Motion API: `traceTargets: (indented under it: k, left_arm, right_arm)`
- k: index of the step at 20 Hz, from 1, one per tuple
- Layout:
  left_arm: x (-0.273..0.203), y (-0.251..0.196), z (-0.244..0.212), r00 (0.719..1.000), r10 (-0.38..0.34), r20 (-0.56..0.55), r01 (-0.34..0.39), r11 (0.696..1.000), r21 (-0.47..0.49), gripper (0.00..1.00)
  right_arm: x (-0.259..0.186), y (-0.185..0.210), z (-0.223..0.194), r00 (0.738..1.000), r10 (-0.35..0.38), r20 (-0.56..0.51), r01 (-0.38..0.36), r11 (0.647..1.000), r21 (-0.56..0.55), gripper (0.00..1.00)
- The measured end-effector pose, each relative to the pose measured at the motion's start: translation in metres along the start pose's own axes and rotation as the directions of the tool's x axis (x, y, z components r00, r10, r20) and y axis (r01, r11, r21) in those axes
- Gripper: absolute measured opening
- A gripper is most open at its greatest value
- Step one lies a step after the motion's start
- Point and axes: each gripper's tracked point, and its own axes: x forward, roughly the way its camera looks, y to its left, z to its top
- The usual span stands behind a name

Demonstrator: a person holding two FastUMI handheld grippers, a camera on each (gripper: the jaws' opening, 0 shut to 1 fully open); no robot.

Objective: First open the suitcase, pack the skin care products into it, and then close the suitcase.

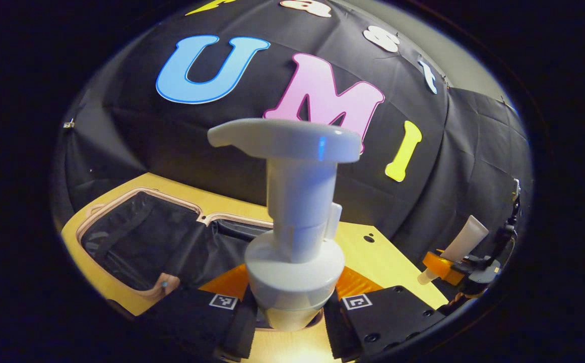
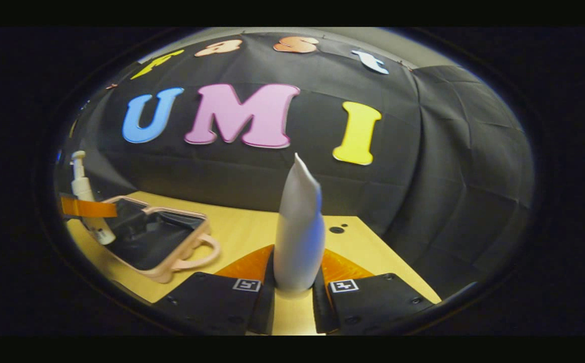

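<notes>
Our left gripper point(image 1: 292, 312) has its fingers closed on a white pump bottle point(image 1: 295, 217), upright. Our right gripper point(image 2: 295, 292) pinches a white tube point(image 2: 298, 232), apparently upright. At ten o'clock, the open suitcase point(image 2: 164, 242) lies on the yellow worktop point(image 2: 242, 232).

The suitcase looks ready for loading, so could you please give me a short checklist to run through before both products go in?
1. Suitcase open, lined inside exposed: ok.
2. Left gripper shut on the pump bottle, which stands upright between its fingers: ok.
3. Right gripper shut on the tube, crimped end up: ok.
4. Pump bottle already over the suitcase: cannot tell; in the right gripper view it hangs at the case's far left edge.
5. Tube over the suitcase: not ok; the case lies off to its left on the table.
6. Room left inside the case: cannot tell.
</notes>
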Motion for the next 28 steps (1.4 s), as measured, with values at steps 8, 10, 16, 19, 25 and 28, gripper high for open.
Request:
traceTargets:
  k: [8, 10, 16, 19, 25, 28]
  left_arm:
    - [0.070, 0.068, -0.025, 0.979, 0.037, -0.202, -0.036, 0.999, 0.007, 0.60]
    - [0.089, 0.070, -0.049, 0.960, 0.036, -0.279, -0.041, 0.999, -0.011, 0.61]
    - [0.115, 0.096, -0.095, 0.853, 0.178, -0.490, -0.155, 0.984, 0.088, 0.61]
    - [0.130, 0.096, -0.100, 0.794, 0.184, -0.580, -0.208, 0.978, 0.024, 0.62]
    - [0.123, 0.091, -0.098, 0.801, 0.151, -0.579, -0.222, 0.973, -0.055, 0.65]
    - [0.105, 0.099, -0.072, 0.857, 0.177, -0.484, -0.243, 0.967, -0.077, 0.62]
  right_arm:
    - [0.022, 0.163, 0.041, 0.959, 0.281, 0.048, -0.281, 0.960, 0.012, 0.35]
    - [0.037, 0.191, 0.041, 0.941, 0.335, 0.043, -0.335, 0.942, 0.010, 0.39]
    - [0.064, 0.214, 0.016, 0.911, 0.412, -0.028, -0.409, 0.909, 0.080, 0.39]
    - [0.079, 0.217, -0.012, 0.884, 0.449, -0.130, -0.438, 0.893, 0.104, 0.35]
    - [0.097, 0.223, -0.039, 0.868, 0.440, -0.230, -0.402, 0.894, 0.197, 0.35]
    - [0.099, 0.238, -0.050, 0.851, 0.448, -0.274, -0.393, 0.889, 0.233, 0.35]
